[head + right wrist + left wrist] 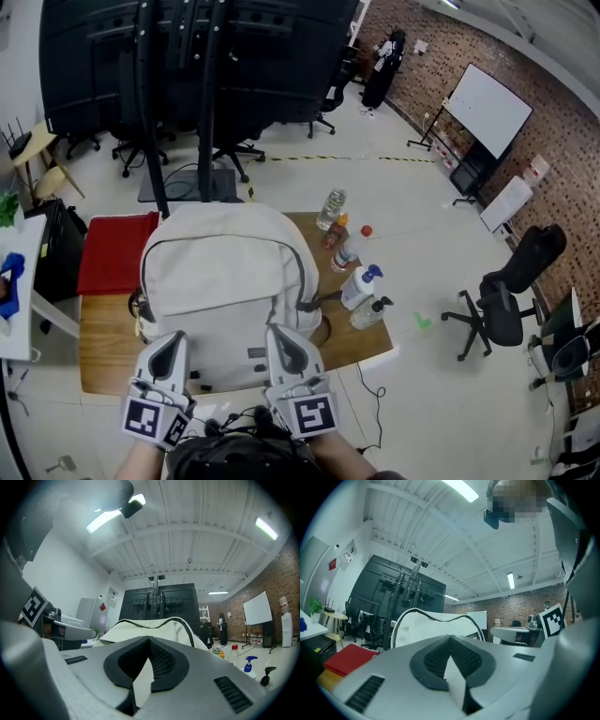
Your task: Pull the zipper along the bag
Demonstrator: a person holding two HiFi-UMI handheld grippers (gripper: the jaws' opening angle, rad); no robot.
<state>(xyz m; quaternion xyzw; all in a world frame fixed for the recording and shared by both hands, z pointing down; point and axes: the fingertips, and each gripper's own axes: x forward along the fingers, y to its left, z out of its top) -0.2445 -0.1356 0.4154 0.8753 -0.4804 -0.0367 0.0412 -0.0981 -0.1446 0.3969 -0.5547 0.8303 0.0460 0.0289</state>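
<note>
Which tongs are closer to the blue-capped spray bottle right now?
Right. The right tongs grip the near edge of the backpack on the side of the spray bottle; the left tongs grip that edge farther from it.

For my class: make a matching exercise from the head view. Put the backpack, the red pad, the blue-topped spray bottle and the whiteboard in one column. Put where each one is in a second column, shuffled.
Column 1
1 backpack
2 red pad
3 blue-topped spray bottle
4 whiteboard

Column 2
A by the brick wall
B middle of the wooden table
C on the table, right of the backpack
D left of the backpack

Pairs: 1-B, 2-D, 3-C, 4-A
</note>
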